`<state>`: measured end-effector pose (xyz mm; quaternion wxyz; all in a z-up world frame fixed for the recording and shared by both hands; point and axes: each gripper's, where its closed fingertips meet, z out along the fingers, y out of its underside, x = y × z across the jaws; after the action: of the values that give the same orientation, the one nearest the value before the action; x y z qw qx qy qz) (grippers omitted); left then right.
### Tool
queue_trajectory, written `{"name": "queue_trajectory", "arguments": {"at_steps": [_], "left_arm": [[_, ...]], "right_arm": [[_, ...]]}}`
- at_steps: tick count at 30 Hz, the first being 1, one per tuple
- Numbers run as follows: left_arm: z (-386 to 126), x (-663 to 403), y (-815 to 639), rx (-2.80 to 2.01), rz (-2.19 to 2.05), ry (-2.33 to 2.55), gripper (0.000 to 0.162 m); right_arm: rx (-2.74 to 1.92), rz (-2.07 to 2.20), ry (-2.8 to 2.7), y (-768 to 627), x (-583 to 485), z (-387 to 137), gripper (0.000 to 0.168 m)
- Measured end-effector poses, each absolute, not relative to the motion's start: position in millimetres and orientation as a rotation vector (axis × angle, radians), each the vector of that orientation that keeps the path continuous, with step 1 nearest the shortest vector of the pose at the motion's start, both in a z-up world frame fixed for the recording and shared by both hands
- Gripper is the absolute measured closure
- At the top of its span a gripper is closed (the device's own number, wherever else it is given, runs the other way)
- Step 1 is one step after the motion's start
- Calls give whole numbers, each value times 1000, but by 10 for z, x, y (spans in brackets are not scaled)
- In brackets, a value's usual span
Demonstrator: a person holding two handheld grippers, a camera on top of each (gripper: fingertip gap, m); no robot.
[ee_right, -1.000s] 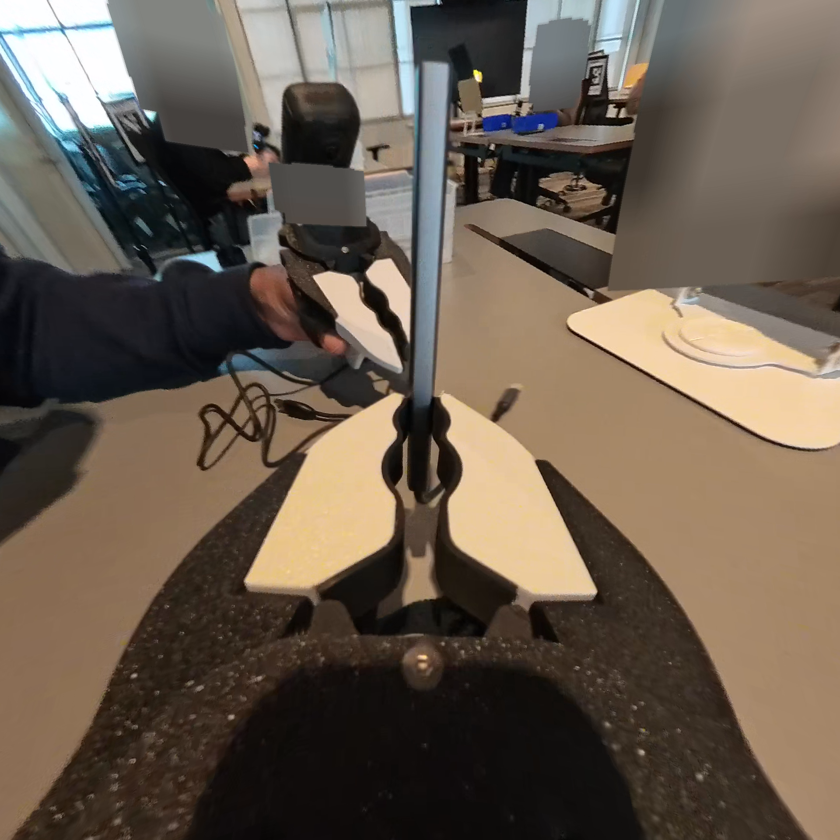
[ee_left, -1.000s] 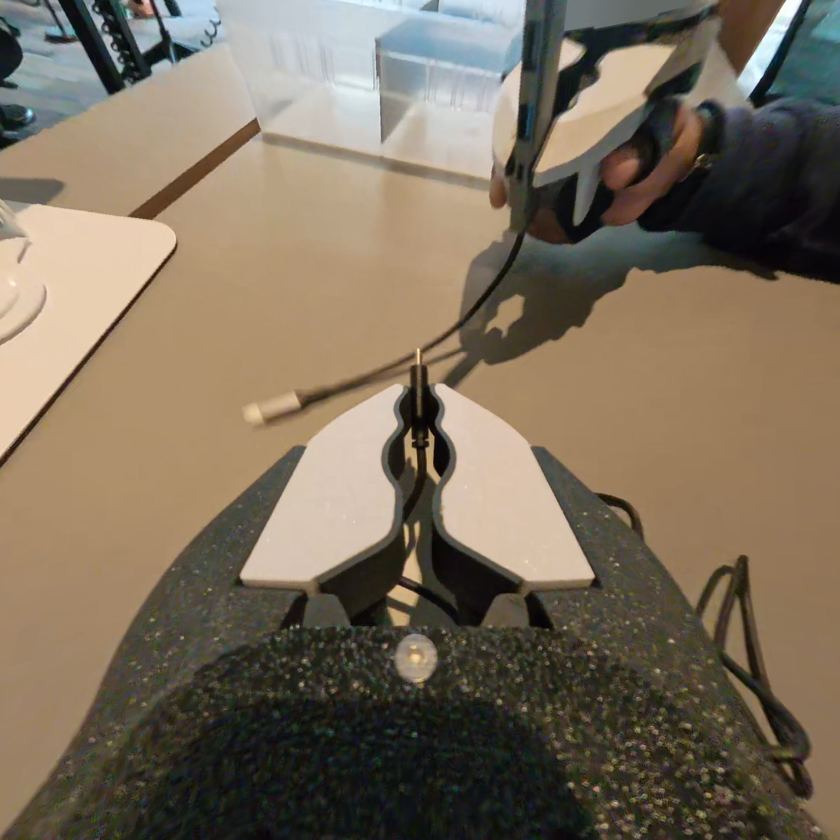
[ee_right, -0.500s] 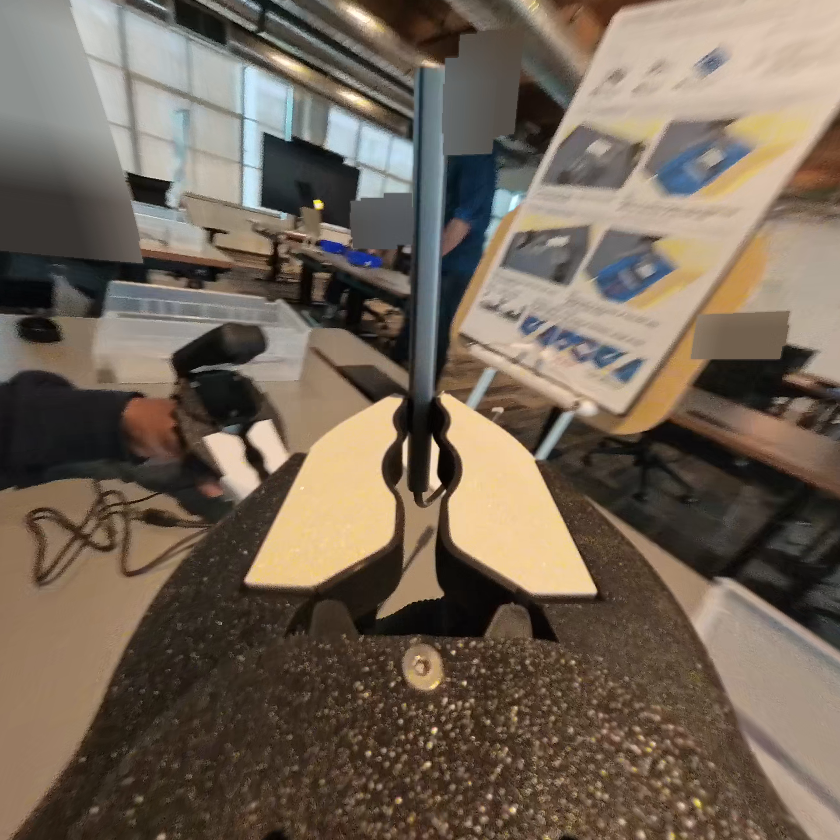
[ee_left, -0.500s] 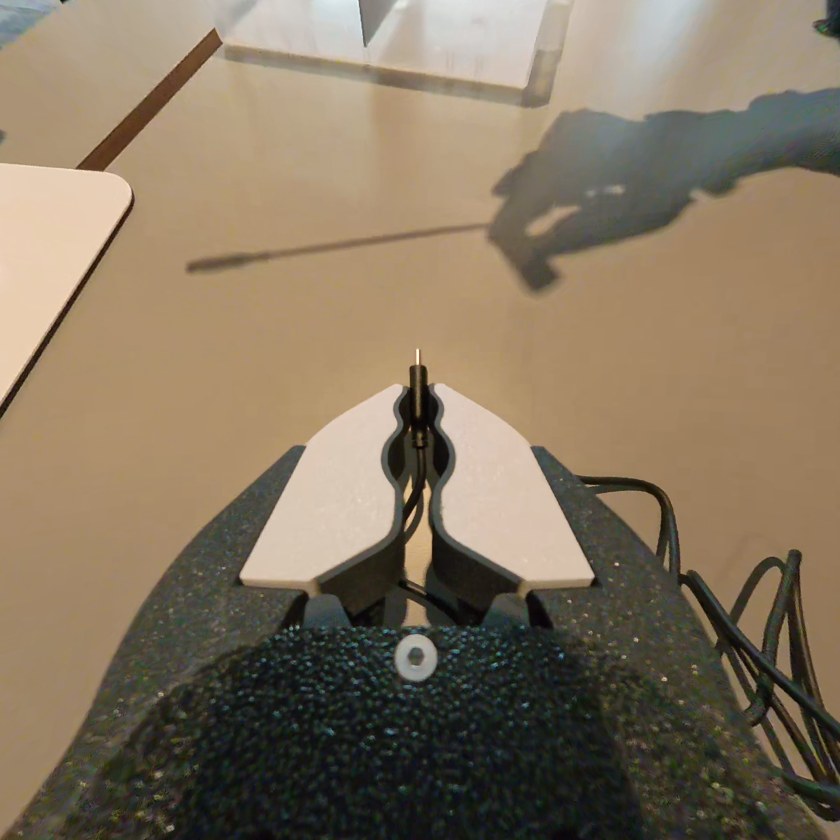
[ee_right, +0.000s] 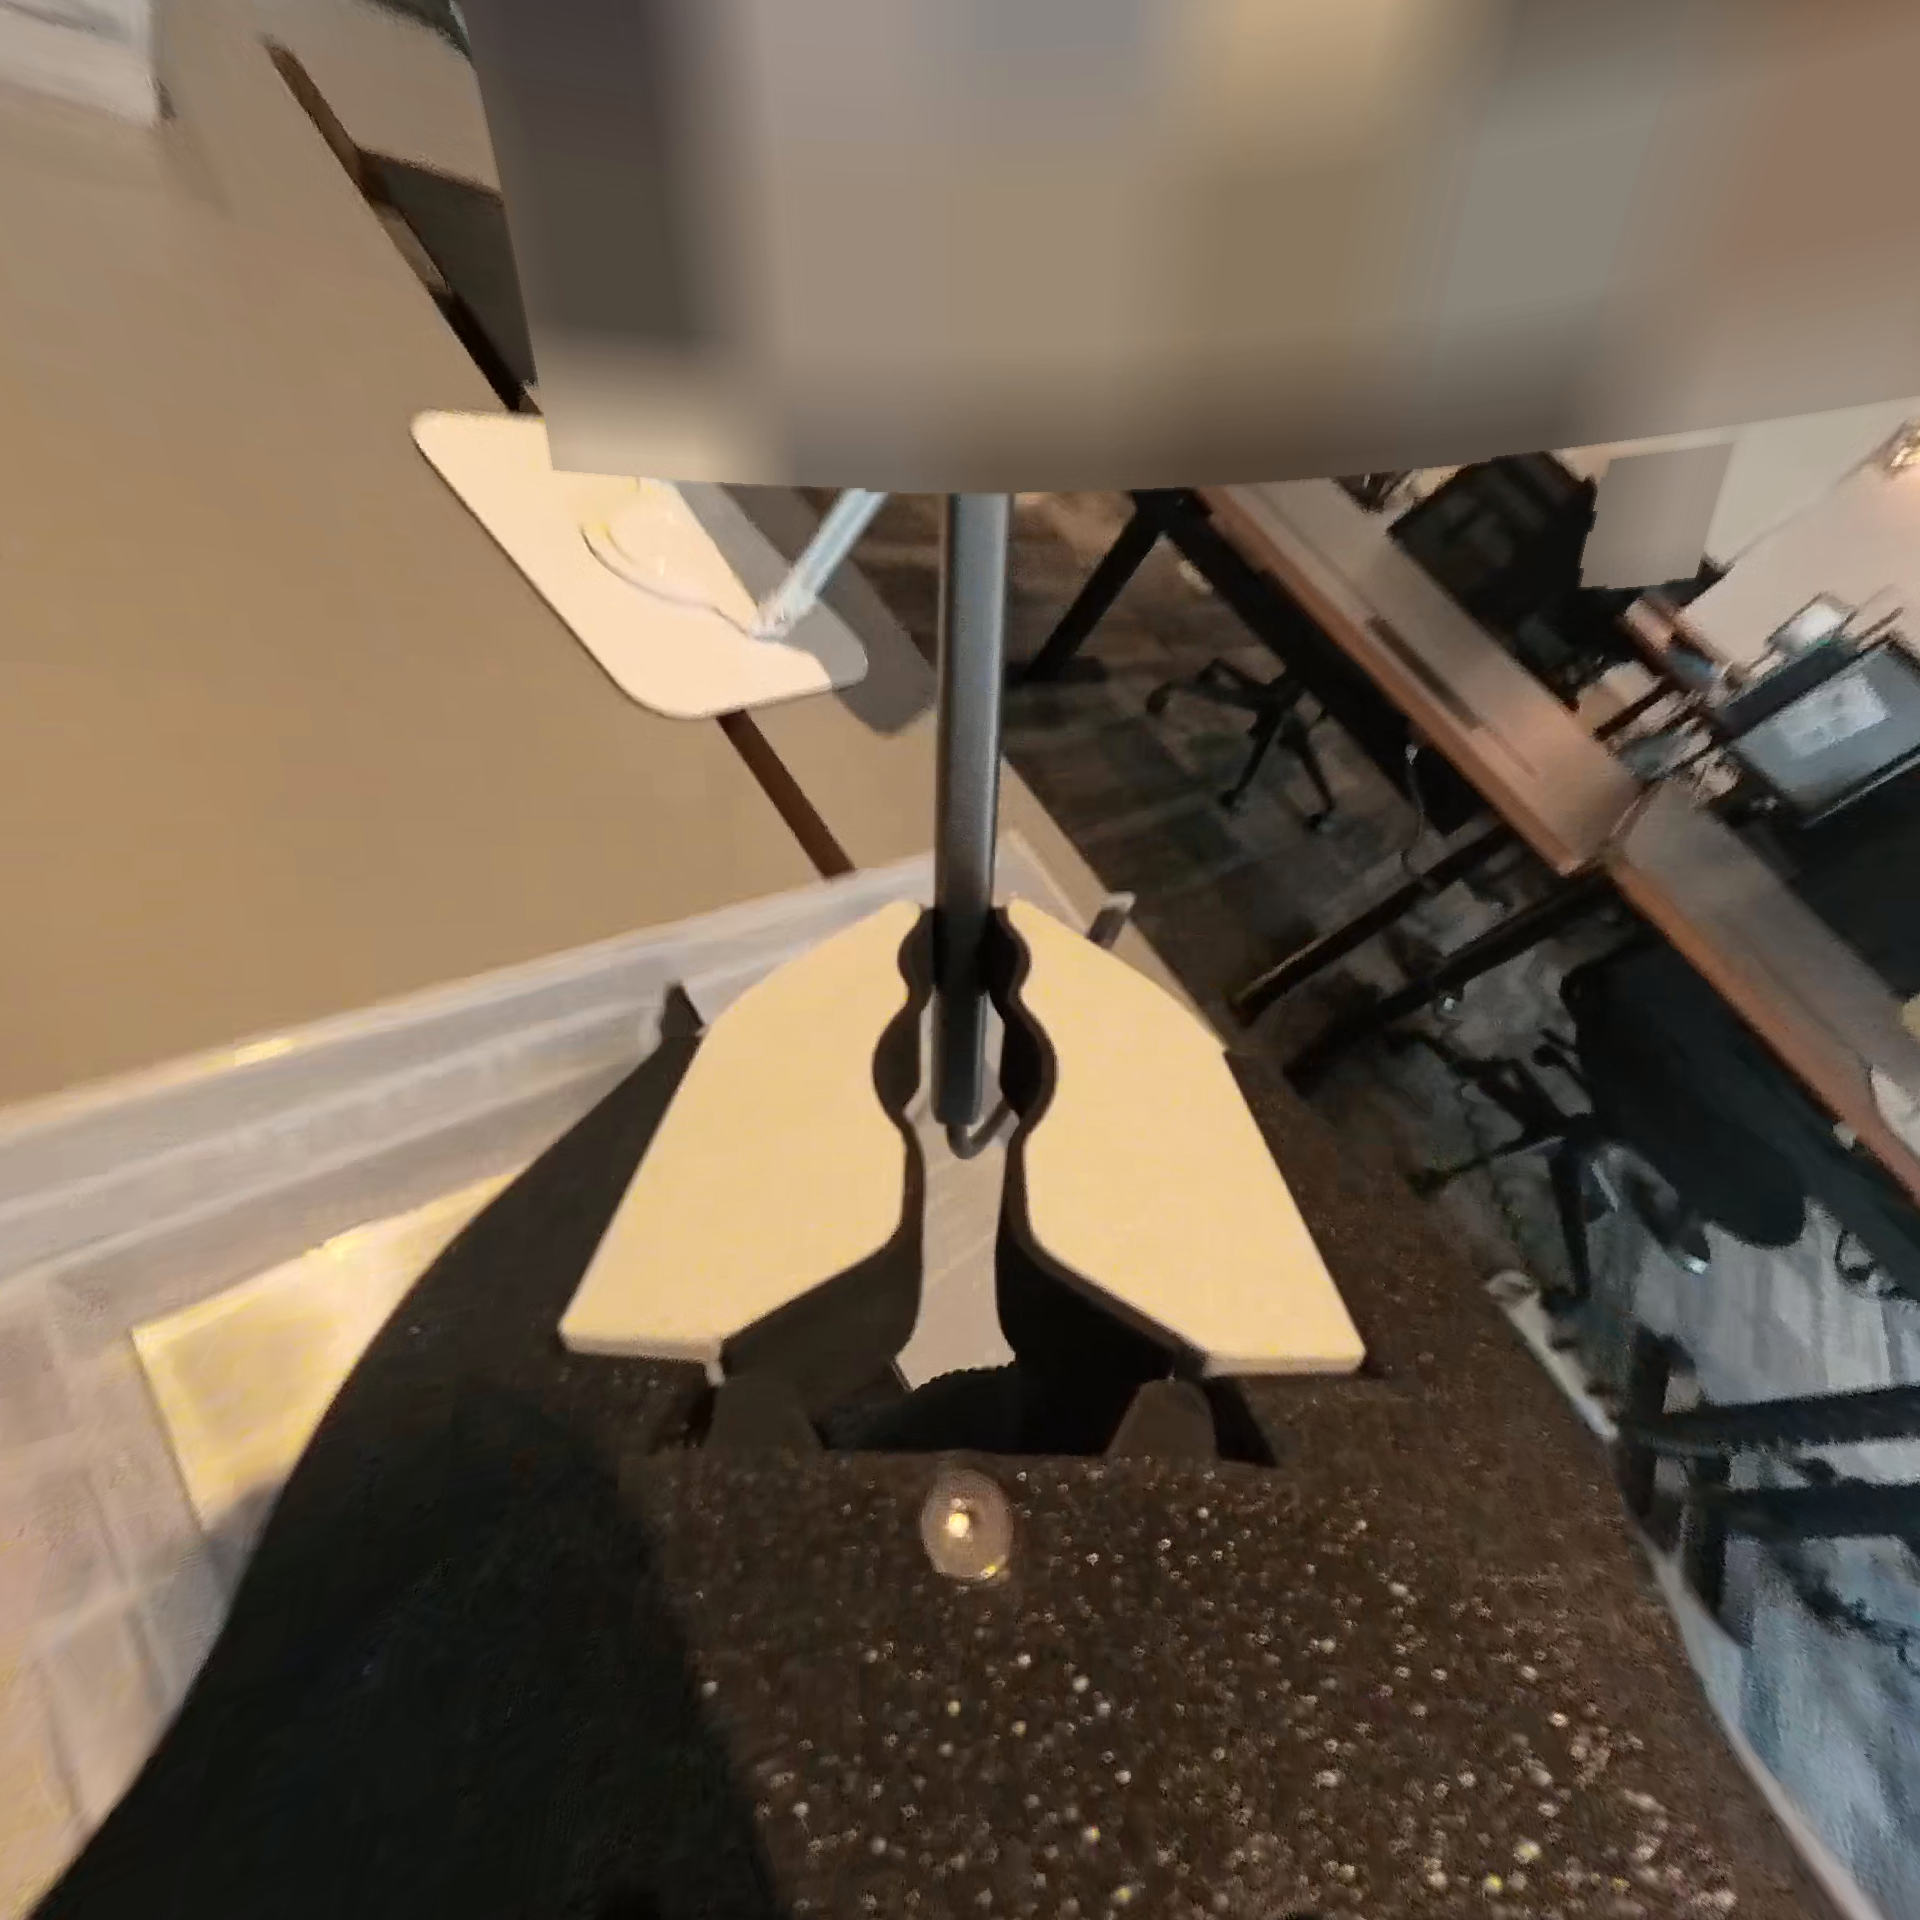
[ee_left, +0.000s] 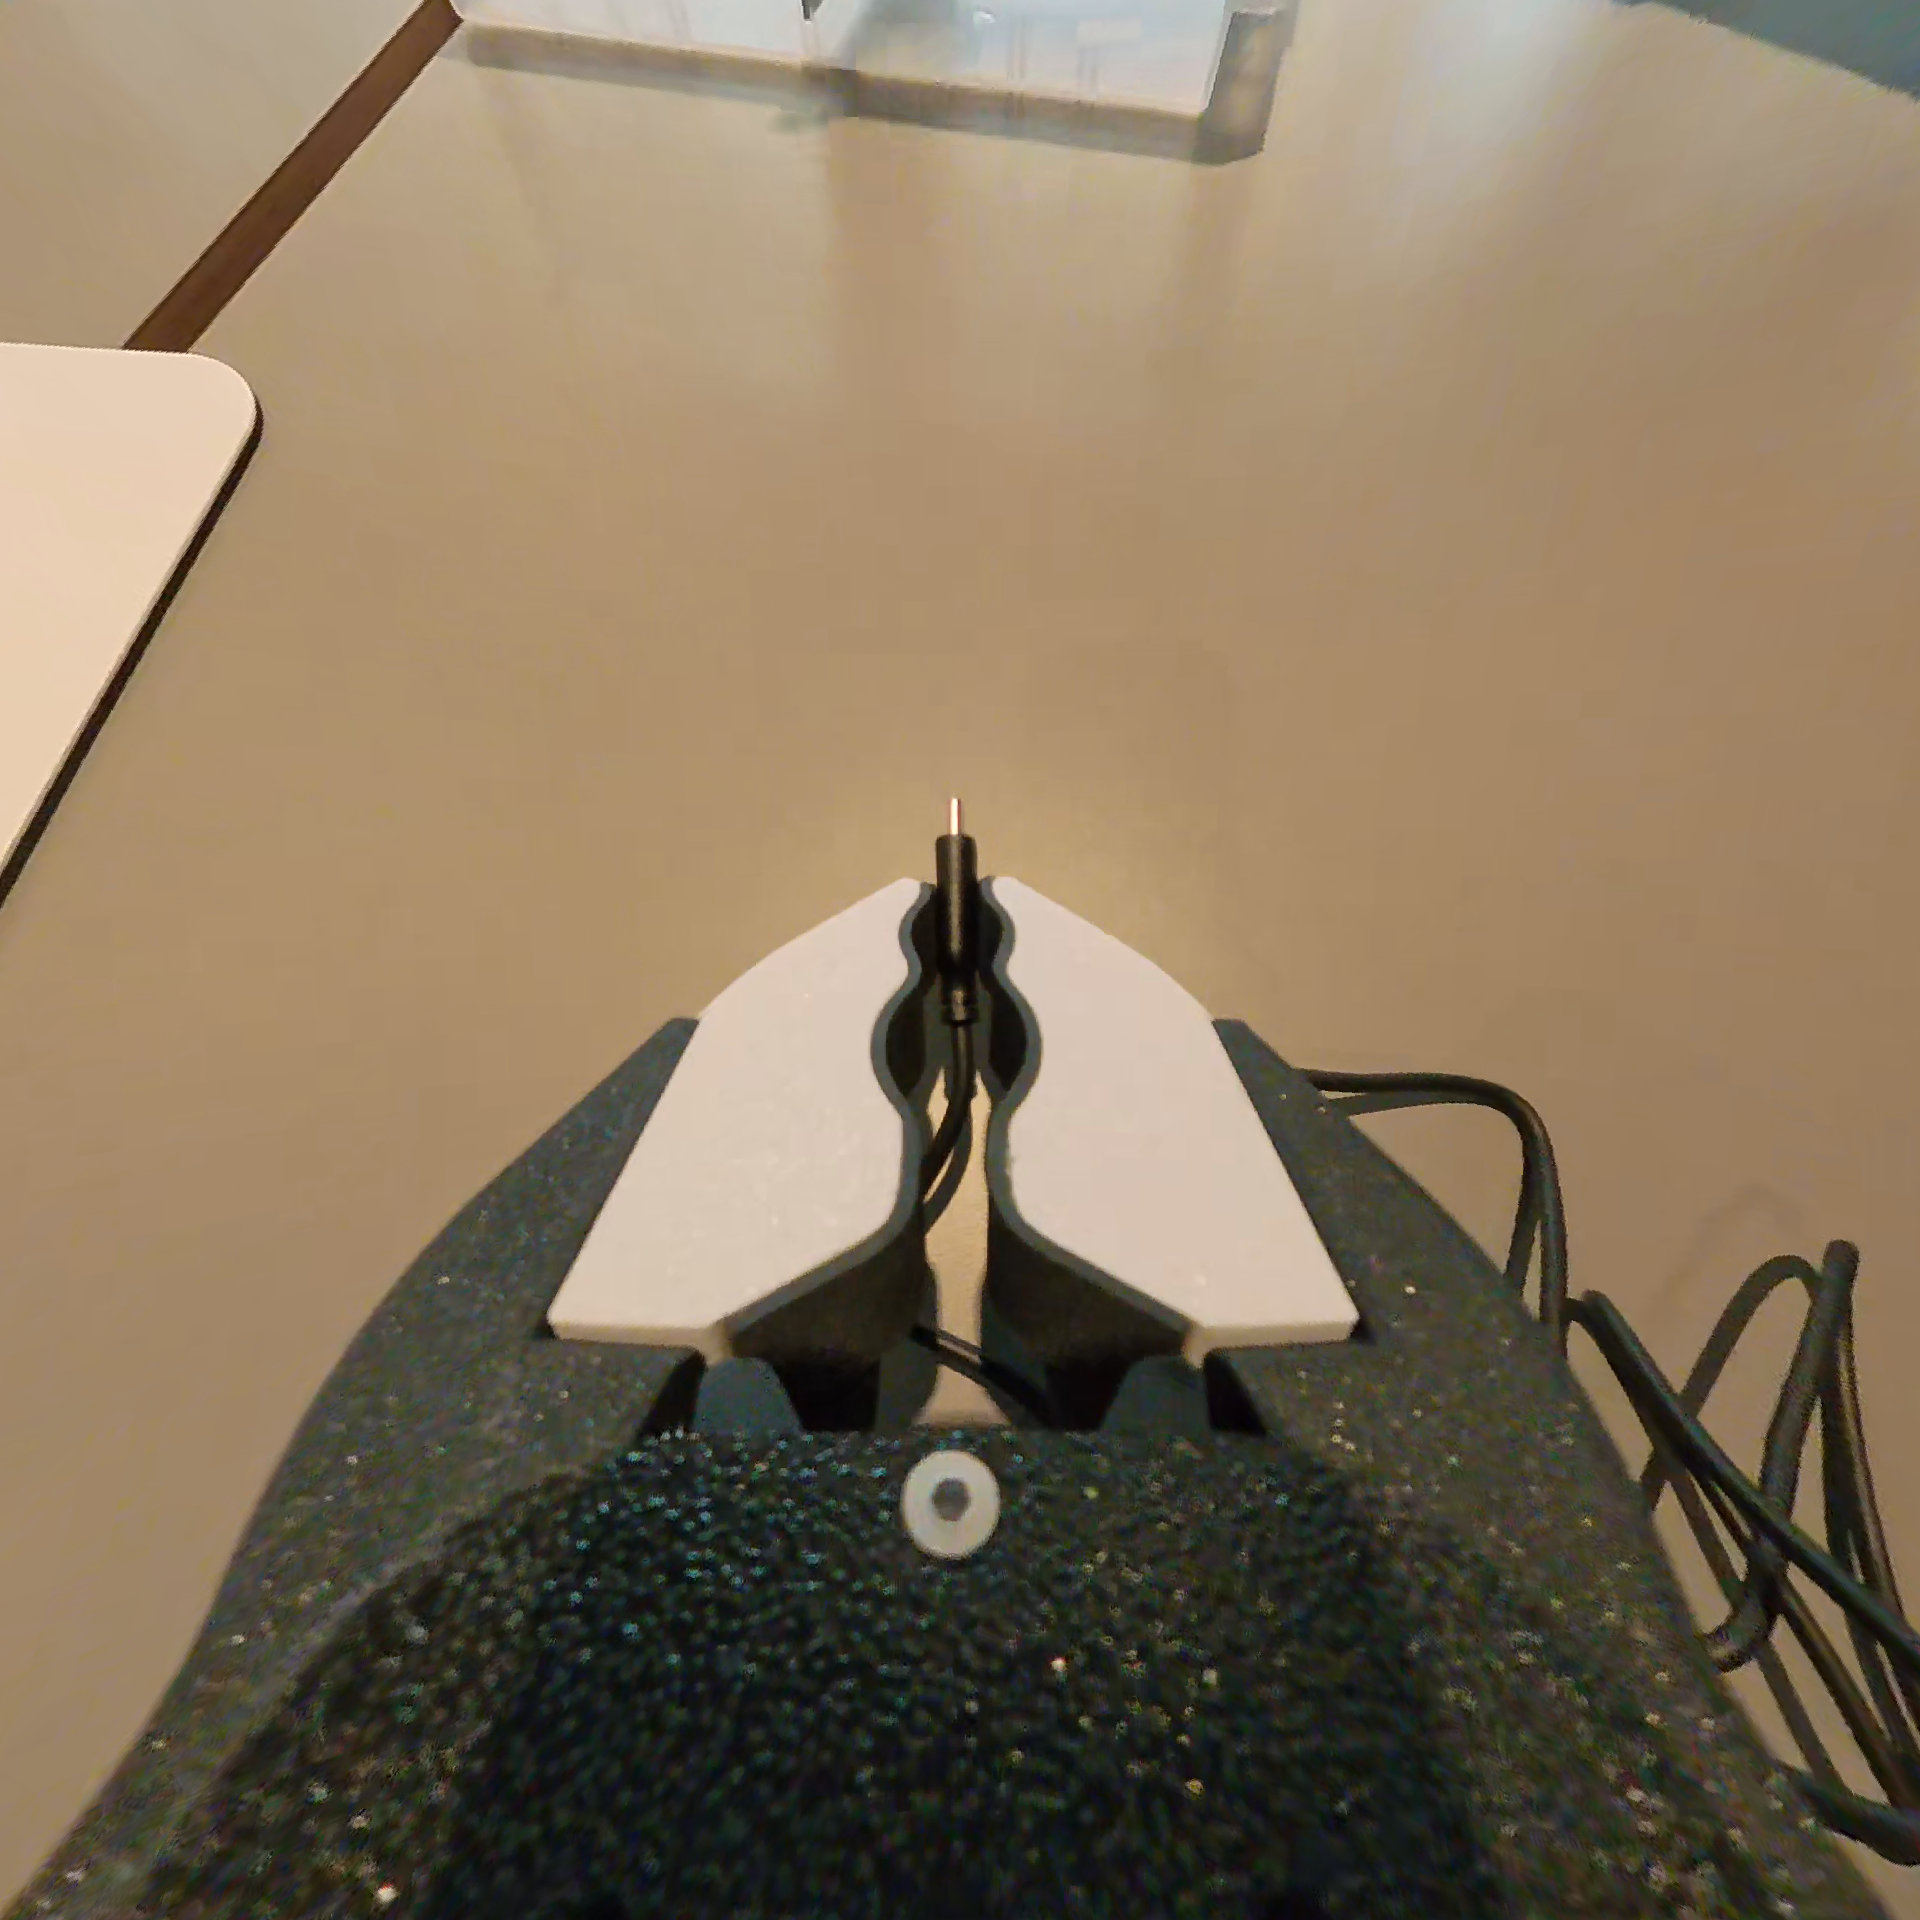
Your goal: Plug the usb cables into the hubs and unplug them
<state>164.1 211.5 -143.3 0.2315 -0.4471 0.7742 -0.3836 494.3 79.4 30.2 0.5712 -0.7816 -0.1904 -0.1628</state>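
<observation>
Closest in the left wrist view, the left gripper [ee_left: 954,883] is closed on the black plug [ee_left: 954,920] of a usb cable, pinching the moulded body so that the thin metal tip pokes out ahead of the fingertips over the tan table [ee_left: 1039,571]. The cable's loose cord [ee_left: 1704,1455] trails out behind the fingers and lies in slack loops on the table to the right. Farther off sit the rounded corner of a white mat [ee_left: 125,499] at the left and the base of a clear plastic box [ee_left: 935,62] at the far edge. In the right wrist view, which is blurred, the right gripper [ee_right: 964,920] is clamped on the near end of a slim grey hub [ee_right: 971,727] that stands up along the fingers, its short cord curling out just behind the grip; a clear bin [ee_right: 260,1049] lies below and a mat with a stand base [ee_right: 665,582] farther away. The two pieces are apart, each seen only in its own view. The plug looks light and stiff, its tip thin enough to bend if pushed in crooked, so the moulded body is the right place to hold; the cord is soft and would buckle. The hub seems rigid and smooth, likely to pivot between the fingers under a push, so it wants a firm hold.
</observation>
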Motion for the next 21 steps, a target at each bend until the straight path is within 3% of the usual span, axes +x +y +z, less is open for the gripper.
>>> {"name": "queue_trajectory", "arguments": {"at_steps": [14, 21], "left_arm": [[-1472, 1633, 2099, -1223, -1025, 2159, 156], [-1472, 1631, 2097, -1219, -1023, 2159, 156]], "right_arm": [[-2489, -446, -435, 895, 5563, -833, 159], [-2738, -398, -584, 816, 5542, -1004, 156]]}}
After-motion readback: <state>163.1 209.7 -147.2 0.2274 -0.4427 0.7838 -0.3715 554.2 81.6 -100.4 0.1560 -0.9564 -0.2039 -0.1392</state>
